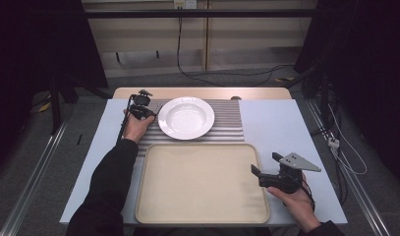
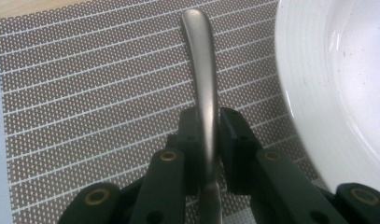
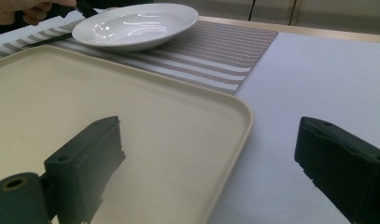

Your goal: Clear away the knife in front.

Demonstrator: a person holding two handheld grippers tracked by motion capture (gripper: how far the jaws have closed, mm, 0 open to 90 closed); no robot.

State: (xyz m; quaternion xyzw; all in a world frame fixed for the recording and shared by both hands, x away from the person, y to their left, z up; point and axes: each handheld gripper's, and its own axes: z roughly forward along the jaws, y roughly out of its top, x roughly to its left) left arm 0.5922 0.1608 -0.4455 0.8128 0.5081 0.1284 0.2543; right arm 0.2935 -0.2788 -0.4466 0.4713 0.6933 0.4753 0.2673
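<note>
Left gripper view: a metal utensil handle (image 2: 202,70) is clamped between the left gripper (image 2: 207,140) jaws just left of the plate (image 2: 337,84), not yet lifted, while the right gripper (image 3: 211,172) is held wide open.

You're looking down and forward on the table (image 1: 266,123) from above your side. Your left gripper view is sitting close over the striped mat (image 2: 85,93), facing along its jaws. Your right gripper view is looking low across the tray (image 3: 131,121); all three views are sharing the white plate (image 1: 186,117).
</note>
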